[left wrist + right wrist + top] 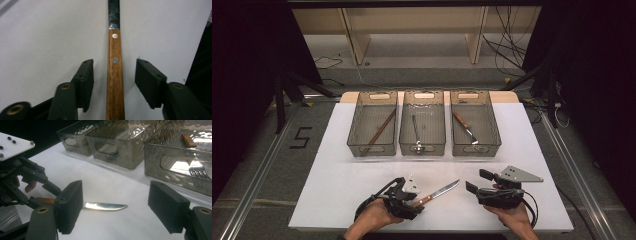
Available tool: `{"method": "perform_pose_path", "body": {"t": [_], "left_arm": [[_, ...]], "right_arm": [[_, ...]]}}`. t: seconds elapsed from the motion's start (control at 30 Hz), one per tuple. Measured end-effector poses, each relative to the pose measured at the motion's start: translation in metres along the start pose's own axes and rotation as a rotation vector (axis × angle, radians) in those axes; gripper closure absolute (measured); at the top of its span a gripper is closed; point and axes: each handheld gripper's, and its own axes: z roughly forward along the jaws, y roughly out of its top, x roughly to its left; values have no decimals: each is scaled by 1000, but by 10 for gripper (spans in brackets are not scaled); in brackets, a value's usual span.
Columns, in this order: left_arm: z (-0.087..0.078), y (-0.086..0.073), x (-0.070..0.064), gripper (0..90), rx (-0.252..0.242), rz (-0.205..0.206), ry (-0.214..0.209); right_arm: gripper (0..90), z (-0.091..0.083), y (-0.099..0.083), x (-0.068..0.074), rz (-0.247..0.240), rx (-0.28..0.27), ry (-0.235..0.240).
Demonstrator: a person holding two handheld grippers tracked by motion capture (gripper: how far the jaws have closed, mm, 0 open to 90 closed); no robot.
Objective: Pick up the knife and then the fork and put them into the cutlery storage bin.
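The knife (115,75) lies flat on the white tabletop (50,37) with its wooden handle running straight between the parted jaws of my left gripper (114,72), a gap showing on either side so neither pad touches it. That close look gives me the two rivets and the start of the blade; the serrated edge and tip show from my right gripper (115,207), whose jaws also stand wide apart, holding nothing, off to the blade's far side. From above, the knife (438,193) points away from my left gripper (404,197) toward the right gripper (477,186). Beyond both, three clear bins (422,145) stand side by side, holding chopsticks (380,131), a spoon (416,132) and a fork (465,127).
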Motion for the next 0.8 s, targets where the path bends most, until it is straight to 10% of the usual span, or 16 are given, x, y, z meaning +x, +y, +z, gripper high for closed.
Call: {"method": "perform_pose_path", "body": {"t": [0.27, 0.8], "left_arm": [[-1, -1, -2, 736, 4, 38, 20], [-9, 1, 6, 756, -56, -12, -12]], "right_arm": [[290, 1, 0, 1, -1, 9, 3], [293, 2, 2, 12, -38, 1, 35]]}}
